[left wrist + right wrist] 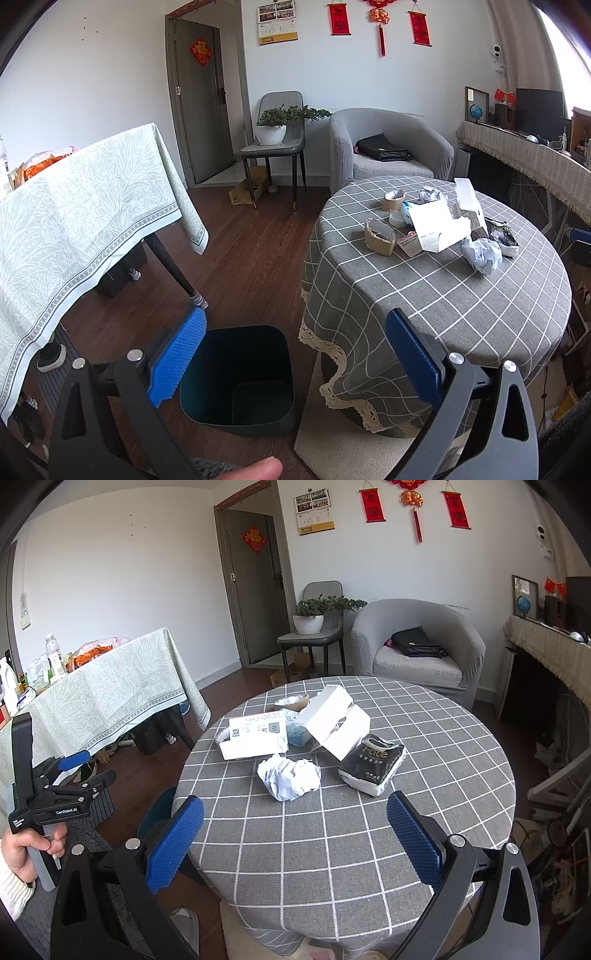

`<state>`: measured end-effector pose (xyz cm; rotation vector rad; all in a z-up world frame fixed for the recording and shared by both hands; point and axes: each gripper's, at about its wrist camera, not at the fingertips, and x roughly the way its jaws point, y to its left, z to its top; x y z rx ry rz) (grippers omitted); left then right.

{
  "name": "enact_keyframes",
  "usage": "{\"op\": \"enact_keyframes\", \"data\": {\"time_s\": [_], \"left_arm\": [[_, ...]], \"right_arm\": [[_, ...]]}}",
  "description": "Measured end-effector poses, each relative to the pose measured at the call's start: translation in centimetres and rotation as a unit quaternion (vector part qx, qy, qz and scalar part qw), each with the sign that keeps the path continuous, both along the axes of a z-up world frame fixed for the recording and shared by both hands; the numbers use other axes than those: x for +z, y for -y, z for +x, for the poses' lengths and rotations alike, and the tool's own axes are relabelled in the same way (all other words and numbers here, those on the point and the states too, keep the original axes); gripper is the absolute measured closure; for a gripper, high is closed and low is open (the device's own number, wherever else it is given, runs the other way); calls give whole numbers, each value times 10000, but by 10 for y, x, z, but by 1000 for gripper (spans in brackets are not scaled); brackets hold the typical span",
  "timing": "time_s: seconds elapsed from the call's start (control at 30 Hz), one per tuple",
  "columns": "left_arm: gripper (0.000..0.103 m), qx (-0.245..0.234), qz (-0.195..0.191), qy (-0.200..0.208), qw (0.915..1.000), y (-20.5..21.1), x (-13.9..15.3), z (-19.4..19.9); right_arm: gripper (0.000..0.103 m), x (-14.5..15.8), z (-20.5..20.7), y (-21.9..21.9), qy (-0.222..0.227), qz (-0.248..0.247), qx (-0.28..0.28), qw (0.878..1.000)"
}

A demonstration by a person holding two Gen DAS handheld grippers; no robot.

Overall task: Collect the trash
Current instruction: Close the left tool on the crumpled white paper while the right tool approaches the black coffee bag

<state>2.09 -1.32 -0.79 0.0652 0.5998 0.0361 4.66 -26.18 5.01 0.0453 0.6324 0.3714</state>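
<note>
Both grippers' jaws wide apart, empty.

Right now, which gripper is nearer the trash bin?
Left. The left gripper hangs over the trash bin on the floor; the right gripper faces the round table.

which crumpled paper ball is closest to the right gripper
The large white crumpled paper ball at the pile's front, straight ahead of the right gripper. The other ball lies at the far side, behind the boxes.
</note>
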Motion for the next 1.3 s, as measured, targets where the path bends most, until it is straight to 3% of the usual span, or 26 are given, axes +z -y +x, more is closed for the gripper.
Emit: {"op": "enact_keyframes", "data": {"time_s": [0.47,1.03,1.3], "left_arm": [[3,-39,-449,-271,9986,36,-9,46],[6,-348,-820,-415,9952,81,8,92],[10,-327,-1320,-592,9889,78,6,107]], "right_arm": [[3,-6,55,48,-433,194,-189,9987],[3,-20,104,50,-858,-108,-34,9963],[3,-26,110,47,-796,-318,21,9963]]}}
